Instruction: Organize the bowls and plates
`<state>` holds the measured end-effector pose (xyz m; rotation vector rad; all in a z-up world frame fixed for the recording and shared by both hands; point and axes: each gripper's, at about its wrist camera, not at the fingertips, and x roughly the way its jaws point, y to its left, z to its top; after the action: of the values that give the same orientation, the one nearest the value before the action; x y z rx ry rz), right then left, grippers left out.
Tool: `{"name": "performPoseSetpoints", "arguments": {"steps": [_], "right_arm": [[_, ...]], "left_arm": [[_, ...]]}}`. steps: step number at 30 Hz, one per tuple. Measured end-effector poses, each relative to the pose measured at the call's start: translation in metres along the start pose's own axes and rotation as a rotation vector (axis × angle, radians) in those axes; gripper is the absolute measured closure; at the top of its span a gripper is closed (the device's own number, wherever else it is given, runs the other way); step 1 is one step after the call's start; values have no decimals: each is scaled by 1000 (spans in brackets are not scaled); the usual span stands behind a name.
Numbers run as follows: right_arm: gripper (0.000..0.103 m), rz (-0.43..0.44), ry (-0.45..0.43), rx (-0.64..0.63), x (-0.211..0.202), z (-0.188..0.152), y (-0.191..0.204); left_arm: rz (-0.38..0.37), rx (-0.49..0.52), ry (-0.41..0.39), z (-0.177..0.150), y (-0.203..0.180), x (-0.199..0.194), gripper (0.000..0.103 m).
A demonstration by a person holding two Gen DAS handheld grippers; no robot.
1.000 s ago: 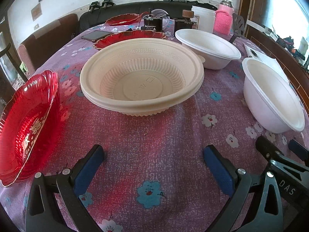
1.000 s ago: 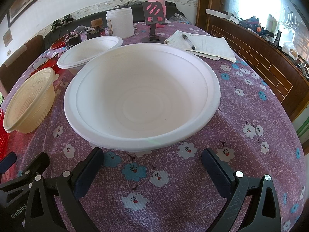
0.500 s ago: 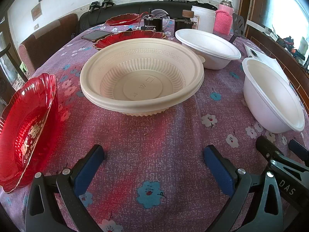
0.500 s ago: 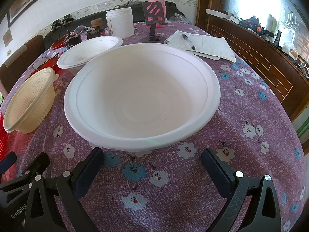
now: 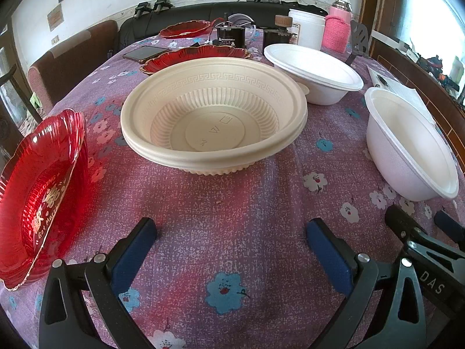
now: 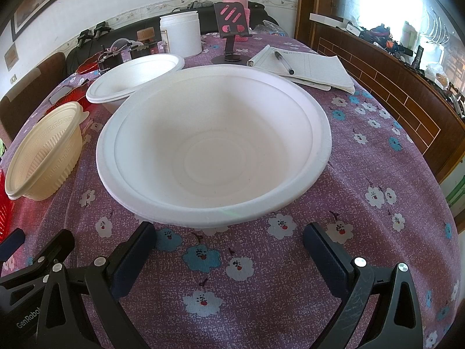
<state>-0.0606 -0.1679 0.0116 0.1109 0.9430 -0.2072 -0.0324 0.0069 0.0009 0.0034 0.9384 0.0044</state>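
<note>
Only the left view shows the red scalloped plastic plate [image 5: 37,192] at nine o'clock, right view adds a lined notepad with pen [image 6: 305,68] at one o'clock, left tool [image 5: 229,240] spread wide and empty, low before the cream ribbed plastic bowl [image 5: 213,116], right tool [image 6: 228,242] likewise released before the white foam bowl [image 6: 213,145].

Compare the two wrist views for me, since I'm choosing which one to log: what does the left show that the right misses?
Only the left wrist view shows the near red plate, its gold lettering and a phone. Only the right wrist view shows the notepad and pen. Both share the cream bowl, two white bowls, the white jar and both open grippers.
</note>
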Motion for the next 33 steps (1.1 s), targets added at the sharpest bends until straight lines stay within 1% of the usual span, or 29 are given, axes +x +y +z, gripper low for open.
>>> {"name": "performPoseSetpoints", "arguments": {"steps": [1, 3, 6, 8, 11, 16, 19, 22, 24, 26, 27, 29, 31, 32, 33], "right_arm": [[1, -2, 0, 5, 0, 0, 0], [1, -4, 0, 2, 1, 1, 1], [1, -5, 1, 3, 1, 1, 2], [1, -10, 1, 12, 1, 1, 0], [1, -21, 6, 31, 2, 2, 1], [1, -18, 48, 27, 4, 7, 0], [1, -21, 59, 29, 5, 7, 0], [1, -15, 60, 23, 4, 6, 0], [1, -2, 64, 11, 4, 7, -1], [1, 18, 64, -16, 1, 5, -1], [1, 26, 58, -30, -2, 3, 0], [1, 22, 7, -29, -19, -3, -2], [1, 51, -91, 6, -51, -8, -10], [1, 57, -128, 15, -64, -9, -13], [1, 69, -188, 25, -87, -9, -17]], "left_arm": [[9, -11, 3, 1, 0, 0, 0], [5, -4, 18, 1, 0, 0, 0], [-28, 36, 52, 2, 2, 0, 0], [-38, 55, 51, 0, 2, -1, 0], [-38, 56, 41, -2, 1, -2, 0], [-26, 56, 32, -7, -1, -6, 0], [-42, 71, 56, -4, 1, -4, 0], [-50, 79, 84, -10, 2, -10, 0], [-71, 76, 89, -18, 3, -18, 0], [-123, 70, 78, -27, 7, -36, 0], [-145, 69, 60, -30, 10, -46, 0], [-186, 58, 7, -35, 22, -73, 0], [-246, 39, -57, -38, 40, -110, 0], [-269, 23, -92, -38, 50, -128, 0], [-286, 6, -128, -36, 61, -147, 0]]}}
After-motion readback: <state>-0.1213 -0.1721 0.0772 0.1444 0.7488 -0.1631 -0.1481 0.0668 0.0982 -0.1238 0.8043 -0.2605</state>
